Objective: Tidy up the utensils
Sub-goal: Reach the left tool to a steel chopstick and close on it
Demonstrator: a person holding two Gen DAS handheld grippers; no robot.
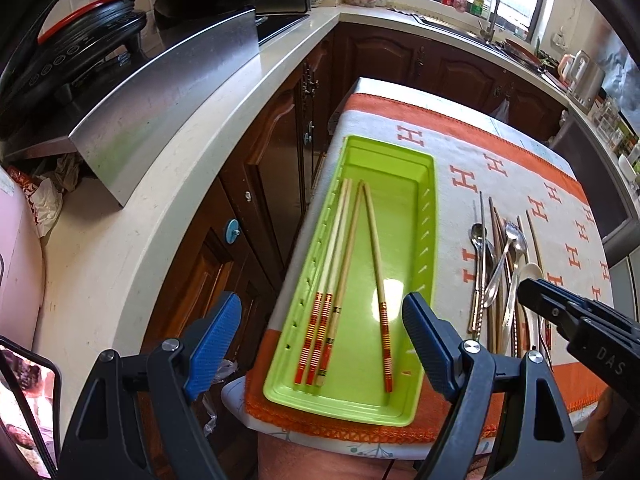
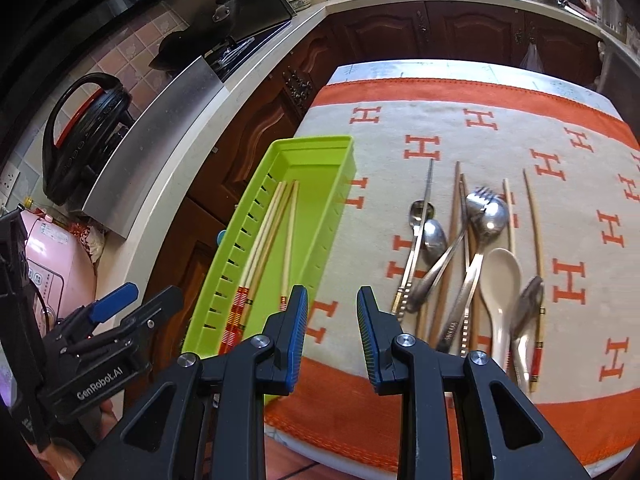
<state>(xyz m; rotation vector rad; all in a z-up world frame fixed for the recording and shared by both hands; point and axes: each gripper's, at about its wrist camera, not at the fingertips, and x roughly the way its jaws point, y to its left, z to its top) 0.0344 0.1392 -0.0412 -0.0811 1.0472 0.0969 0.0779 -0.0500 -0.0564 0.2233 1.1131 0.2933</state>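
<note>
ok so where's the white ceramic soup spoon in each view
Left wrist view: white ceramic soup spoon at right, in the loose utensil pile, partly hidden behind the right gripper.
Right wrist view: right of centre, beside the metal spoons.
Shared landmark: the green plastic utensil tray, left of the spoon in both.

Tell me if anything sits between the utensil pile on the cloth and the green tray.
Nothing visible does. Between the pile of utensils and the green tray lies only bare cloth. The tray's near wall must be cleared. The right gripper, jaws apart and empty, hangs over that strip.
</note>
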